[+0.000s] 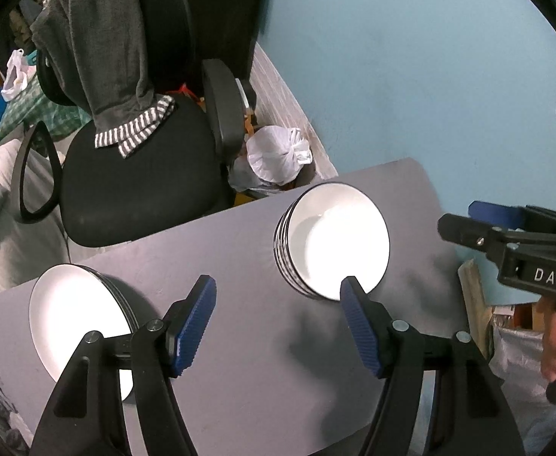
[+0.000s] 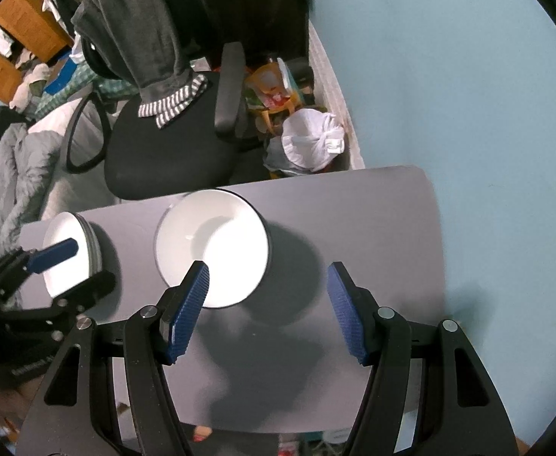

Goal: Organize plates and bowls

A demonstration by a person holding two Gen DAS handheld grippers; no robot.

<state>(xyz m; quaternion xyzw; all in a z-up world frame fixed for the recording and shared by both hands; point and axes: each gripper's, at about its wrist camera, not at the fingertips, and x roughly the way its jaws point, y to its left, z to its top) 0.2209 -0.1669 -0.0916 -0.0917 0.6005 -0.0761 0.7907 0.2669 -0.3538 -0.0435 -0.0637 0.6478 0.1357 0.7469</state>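
Bowls sat stacked mid-counter, plates stacked at its left end. Left gripper and right gripper jaws spread, empty. Only left view showed stacked bowl rims; right view blurred them.

Home bedroom, rumpled bedding, office chair w/ draped clothes

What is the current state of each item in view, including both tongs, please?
Left tongs: open, empty, above the table.
Right tongs: open, empty.
Bowl stack: nested, upright, on the table.
Plate stack: stacked flat near the table's left edge.
Towel: draped over the office chair.
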